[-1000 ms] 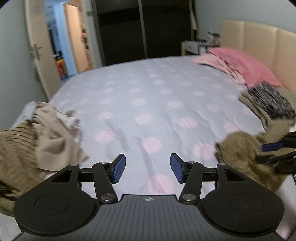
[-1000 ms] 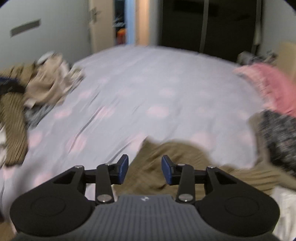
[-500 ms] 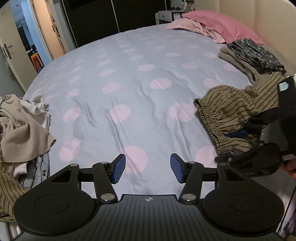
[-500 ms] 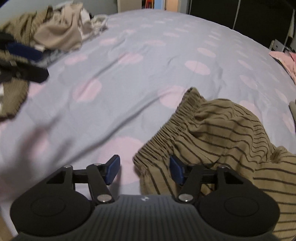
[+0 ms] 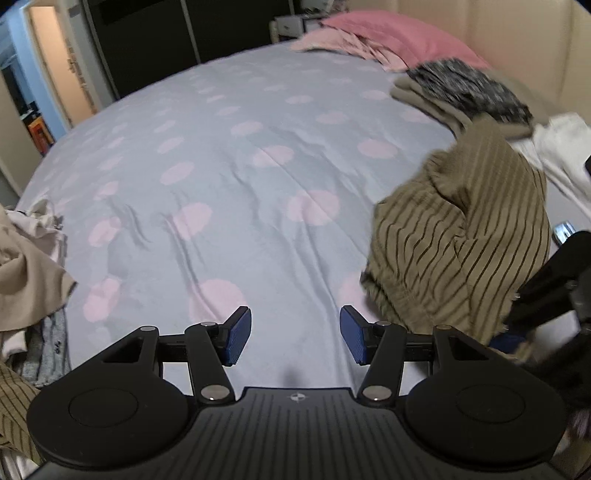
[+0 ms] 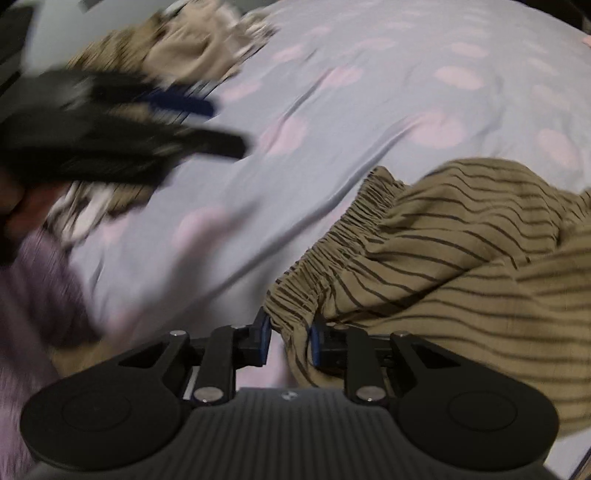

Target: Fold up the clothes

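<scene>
While the right tongs (image 6: 290,341) are closing, the elastic waistband corner of the striped olive garment (image 6: 461,258) sits between their blue pads (image 6: 264,341), and the far pad already lies against the fabric; whether the near pad presses too cannot be told. The left tongs (image 5: 295,341) stand spread wide with nothing between their blue pads (image 5: 236,341), hovering over bare sheet. Taking the striped olive garment as landmark: it lies crumpled on the bed (image 5: 240,155), which carries a grey-blue sheet with pale pink dots, and its gathered waistband faces the left tongs, which hang just beside it over the sheet. Beyond the garment, toward the beige headboard (image 5: 517,44), rests a stack of folded clothes (image 5: 465,96) topped by a dark speckled piece, and farther on a pink pillow (image 5: 391,33). Across the open sheet from the garment, well apart at the bed's opposite edge, lies a heap of unfolded clothes (image 5: 26,273) in beige and grey. In the right wrist view the left tongs appear blurred in front of that heap, with a lilac sleeve (image 6: 33,288) behind them.
</scene>
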Motion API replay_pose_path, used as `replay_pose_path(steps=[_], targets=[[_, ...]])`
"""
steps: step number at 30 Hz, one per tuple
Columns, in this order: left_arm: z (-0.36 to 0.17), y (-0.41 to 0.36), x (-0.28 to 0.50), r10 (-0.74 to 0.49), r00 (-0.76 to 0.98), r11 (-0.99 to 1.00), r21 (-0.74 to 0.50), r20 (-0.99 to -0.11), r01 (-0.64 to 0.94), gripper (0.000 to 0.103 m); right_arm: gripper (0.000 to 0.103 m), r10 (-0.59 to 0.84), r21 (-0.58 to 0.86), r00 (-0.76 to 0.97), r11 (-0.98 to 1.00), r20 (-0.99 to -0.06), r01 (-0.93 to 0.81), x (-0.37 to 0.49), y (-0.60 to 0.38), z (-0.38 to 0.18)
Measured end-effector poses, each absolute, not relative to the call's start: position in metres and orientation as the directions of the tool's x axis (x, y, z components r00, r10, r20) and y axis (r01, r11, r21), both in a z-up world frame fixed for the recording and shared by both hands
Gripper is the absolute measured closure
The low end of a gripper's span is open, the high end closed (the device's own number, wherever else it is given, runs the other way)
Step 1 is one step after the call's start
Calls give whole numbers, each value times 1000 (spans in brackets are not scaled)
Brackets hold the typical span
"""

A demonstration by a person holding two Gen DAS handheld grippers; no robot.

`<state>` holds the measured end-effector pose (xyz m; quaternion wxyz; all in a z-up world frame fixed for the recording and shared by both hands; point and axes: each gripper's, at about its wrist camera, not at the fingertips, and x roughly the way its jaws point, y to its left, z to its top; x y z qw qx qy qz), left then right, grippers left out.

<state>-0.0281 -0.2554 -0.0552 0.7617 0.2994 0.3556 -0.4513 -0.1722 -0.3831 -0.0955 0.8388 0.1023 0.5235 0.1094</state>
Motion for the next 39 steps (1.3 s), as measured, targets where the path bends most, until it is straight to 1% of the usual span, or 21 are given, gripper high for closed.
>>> replay_pose_path(steps=[2,3,5,7,9,14,16,18,23,29,30,31,34,37,39], targets=[[-67,-256,-33,-458,310,388,126,-833,913,54,72,284,268,391,959,-875,-96,-181,-375,-97],[-72,-257,-35,-456,293,376,117,-840,919,55,66,276,257,387,961,-880,-102,-184,-373,-97],[-81,-258,-38,-462,259,353,92,-848,931,58,65,268,246,399,963,-877,-106,-190,-372,-93],[-89,-260,-41,-473,222,327,65,-853,943,61,61,259,241,424,966,-868,-98,-190,-376,-84],[-93,-264,-45,-491,192,296,45,-850,954,62,60,238,222,447,971,-862,-89,-186,-380,-73],[-102,-276,-48,-470,204,276,77,-859,958,62,60,178,178,502,983,-847,-47,-177,-390,-60],[-106,-278,-44,-469,192,278,63,-862,959,65,61,146,161,516,987,-844,-15,-167,-397,-59],[-110,-280,-40,-460,190,286,57,-867,956,67,61,141,174,521,985,-842,13,-156,-406,-60],[-113,-282,-31,-434,208,328,61,-876,943,68,62,149,187,518,982,-842,22,-123,-405,-66],[-114,-279,-18,-412,230,381,63,-882,923,68,69,112,114,486,993,-867,-24,-93,-390,-85],[-114,-278,-16,-412,231,386,61,-882,920,68,73,103,104,479,994,-872,-26,-89,-389,-89],[-113,-278,-15,-412,231,389,59,-881,919,68,80,97,97,472,995,-876,-26,-87,-389,-92],[-111,-278,-16,-425,225,383,51,-877,922,68,91,87,89,456,996,-886,-18,-83,-392,-98],[-108,-278,-21,-448,215,360,44,-868,932,68,98,78,90,466,996,-881,3,-91,-397,-90],[-106,-279,-25,-461,209,344,43,-863,938,68,99,57,74,480,997,-875,17,-103,-401,-80]])
